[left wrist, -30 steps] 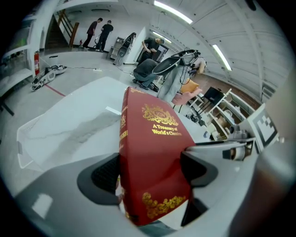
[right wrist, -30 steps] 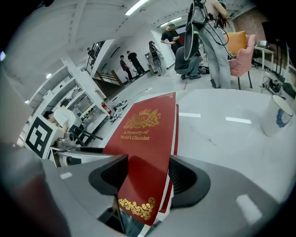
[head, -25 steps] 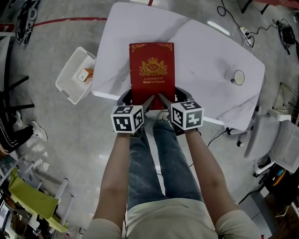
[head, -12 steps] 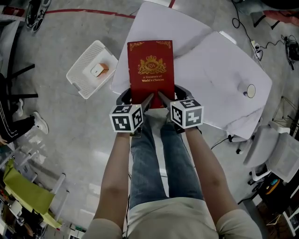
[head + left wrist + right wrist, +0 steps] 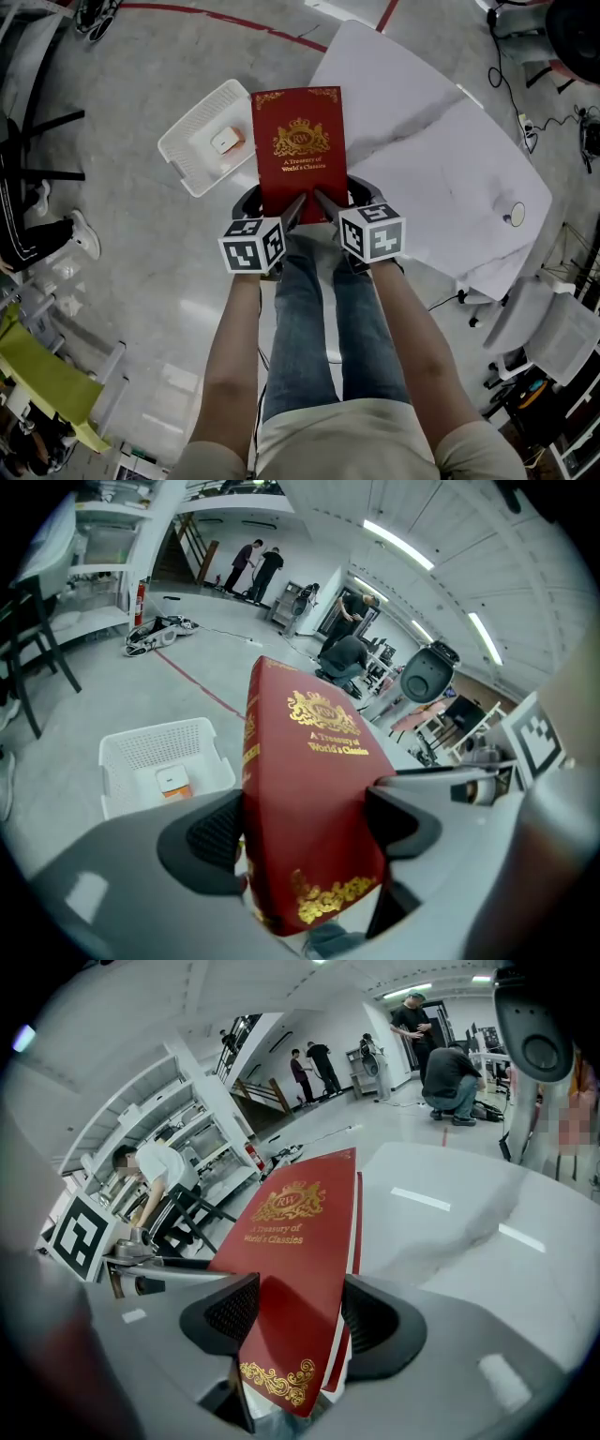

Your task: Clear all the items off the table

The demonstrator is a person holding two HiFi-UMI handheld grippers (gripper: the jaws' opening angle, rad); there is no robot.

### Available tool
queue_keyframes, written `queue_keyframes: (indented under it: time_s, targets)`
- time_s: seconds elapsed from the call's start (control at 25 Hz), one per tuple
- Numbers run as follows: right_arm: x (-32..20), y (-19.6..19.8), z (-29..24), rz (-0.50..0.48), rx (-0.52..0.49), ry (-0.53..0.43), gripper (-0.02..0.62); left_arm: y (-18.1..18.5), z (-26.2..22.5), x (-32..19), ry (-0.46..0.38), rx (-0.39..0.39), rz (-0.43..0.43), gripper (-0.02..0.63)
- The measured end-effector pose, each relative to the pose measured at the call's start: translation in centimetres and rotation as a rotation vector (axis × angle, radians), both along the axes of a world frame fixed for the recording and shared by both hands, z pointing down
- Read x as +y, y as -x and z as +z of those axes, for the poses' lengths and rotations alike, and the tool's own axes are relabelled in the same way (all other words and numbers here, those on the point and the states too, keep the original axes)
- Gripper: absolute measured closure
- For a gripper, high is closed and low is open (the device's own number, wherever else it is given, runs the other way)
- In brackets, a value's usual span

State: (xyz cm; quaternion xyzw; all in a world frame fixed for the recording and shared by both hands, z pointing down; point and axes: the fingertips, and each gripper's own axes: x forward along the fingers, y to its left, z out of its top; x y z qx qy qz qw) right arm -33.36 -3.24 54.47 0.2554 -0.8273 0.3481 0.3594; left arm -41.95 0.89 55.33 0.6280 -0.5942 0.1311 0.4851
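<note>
A large red book (image 5: pixel 300 152) with gold lettering is held flat in the air by both grippers at its near edge. My left gripper (image 5: pixel 292 210) is shut on its near left corner, my right gripper (image 5: pixel 323 202) on its near right corner. In the left gripper view the book (image 5: pixel 314 789) fills the gap between the black pads. The right gripper view shows the book (image 5: pixel 286 1269) clamped the same way. The book hangs over the floor between the white table (image 5: pixel 441 159) and a white basket (image 5: pixel 192 150).
The white basket on the floor at the left holds a small orange and white box (image 5: pixel 225 142). A small round object (image 5: pixel 517 215) lies near the table's right edge. Office chairs (image 5: pixel 553 328) stand at the right, a black chair (image 5: pixel 37 169) at the left. Several people work far off.
The book and both grippers have swung left, off the table and toward the basket. The table has slid right in the head view.
</note>
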Motion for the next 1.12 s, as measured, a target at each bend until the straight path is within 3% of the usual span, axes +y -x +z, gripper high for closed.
queue_keyframes:
  time_s: [0.2, 0.48, 1.12]
  targets:
    - [-0.3, 2.4, 0.5, -0.059, -0.006, 0.005, 0.319, 2.1, 0.4, 0.3, 0.008, -0.003, -0.061, 0.195]
    - [2.0, 11.0, 1.7, -0.152, -0.001, 0.019, 0.319, 10.2, 1.5, 3.3, 0.024, -0.001, -0.153, 0.196]
    - [5.3, 18.8, 3.5, -0.275, 0.023, 0.047, 0.319, 17.4, 3.4, 7.6, 0.056, 0.016, -0.274, 0.197]
